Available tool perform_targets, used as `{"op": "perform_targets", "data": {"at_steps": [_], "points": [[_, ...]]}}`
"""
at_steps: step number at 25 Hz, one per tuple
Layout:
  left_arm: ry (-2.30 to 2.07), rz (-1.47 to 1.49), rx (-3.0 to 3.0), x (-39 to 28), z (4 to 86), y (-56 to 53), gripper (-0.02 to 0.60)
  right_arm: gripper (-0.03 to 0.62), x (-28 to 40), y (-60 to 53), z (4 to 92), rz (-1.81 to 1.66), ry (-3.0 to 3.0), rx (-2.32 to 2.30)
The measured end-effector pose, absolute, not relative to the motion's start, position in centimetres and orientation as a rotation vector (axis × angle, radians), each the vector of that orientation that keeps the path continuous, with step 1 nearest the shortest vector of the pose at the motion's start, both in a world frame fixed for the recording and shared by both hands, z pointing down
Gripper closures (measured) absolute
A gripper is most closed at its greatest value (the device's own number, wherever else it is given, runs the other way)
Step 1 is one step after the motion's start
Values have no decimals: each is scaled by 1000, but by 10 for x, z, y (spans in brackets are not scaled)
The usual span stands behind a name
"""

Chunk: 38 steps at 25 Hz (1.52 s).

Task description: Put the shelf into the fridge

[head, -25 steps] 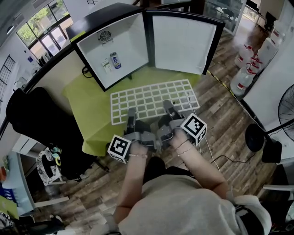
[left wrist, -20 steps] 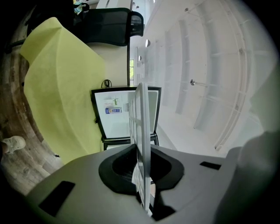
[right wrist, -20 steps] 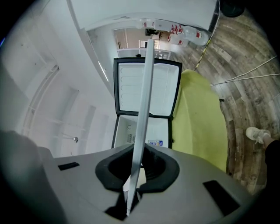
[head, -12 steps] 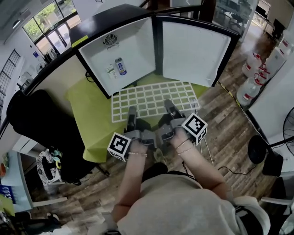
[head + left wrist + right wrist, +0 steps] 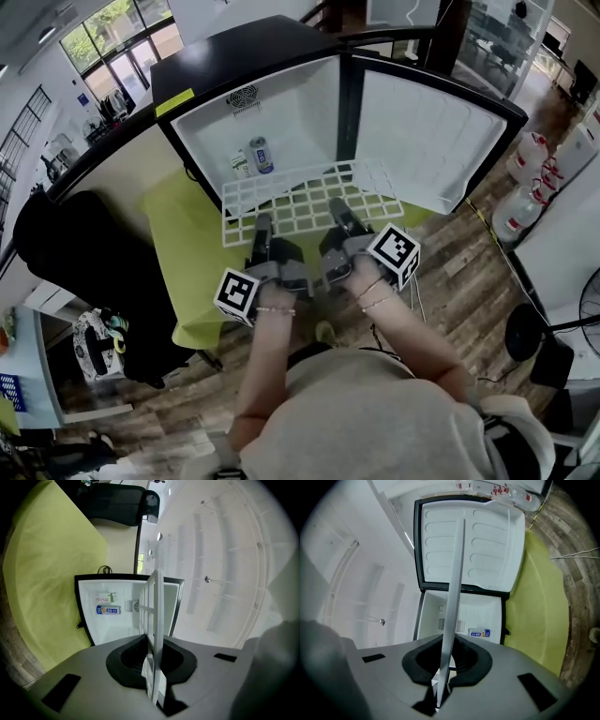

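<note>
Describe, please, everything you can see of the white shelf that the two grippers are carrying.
The shelf is a flat white rectangular grid of thin bars, coated wire by its look. It hangs roughly level above the green table, its near edge clamped by the left gripper and the right gripper. Its far edge points into the open fridge; whether it touches there is unclear.

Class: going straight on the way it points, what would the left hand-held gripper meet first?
Likely the fridge, at its back wall near the vent grille, though the wire shelf clamped in the left hand-held gripper would touch first. Depth is unclear.
</note>
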State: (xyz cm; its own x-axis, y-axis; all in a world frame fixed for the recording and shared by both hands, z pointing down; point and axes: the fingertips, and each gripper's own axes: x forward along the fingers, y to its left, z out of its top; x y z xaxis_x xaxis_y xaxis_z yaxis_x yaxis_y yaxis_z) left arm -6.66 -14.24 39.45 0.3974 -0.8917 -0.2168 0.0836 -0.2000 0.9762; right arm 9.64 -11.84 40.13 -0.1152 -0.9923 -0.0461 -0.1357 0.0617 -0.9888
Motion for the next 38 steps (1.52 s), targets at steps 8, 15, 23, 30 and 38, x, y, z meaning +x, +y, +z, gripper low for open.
{"op": "perform_targets", "data": {"at_steps": [8,15,23,30,38], "points": [[-778,-1059,1509,-65,397,-184,549,565,98,-164,406,-1202,1420,-1196],[-810,-1046,1513,-72,405,-201,549,565,91,-184,421,-1244,1401,-1179],[-821,-1062,1484,-80,409,-205,549,563,83,-191,426,-1265,1410,-1178],[-825,-1076,1471,-80,414,-202,549,563,83,-190,428,-1276,1435,-1179],[-872,-1111,1454,-84,418,-207,549,568,80,-204,430,-1311,1443,-1159]]}}
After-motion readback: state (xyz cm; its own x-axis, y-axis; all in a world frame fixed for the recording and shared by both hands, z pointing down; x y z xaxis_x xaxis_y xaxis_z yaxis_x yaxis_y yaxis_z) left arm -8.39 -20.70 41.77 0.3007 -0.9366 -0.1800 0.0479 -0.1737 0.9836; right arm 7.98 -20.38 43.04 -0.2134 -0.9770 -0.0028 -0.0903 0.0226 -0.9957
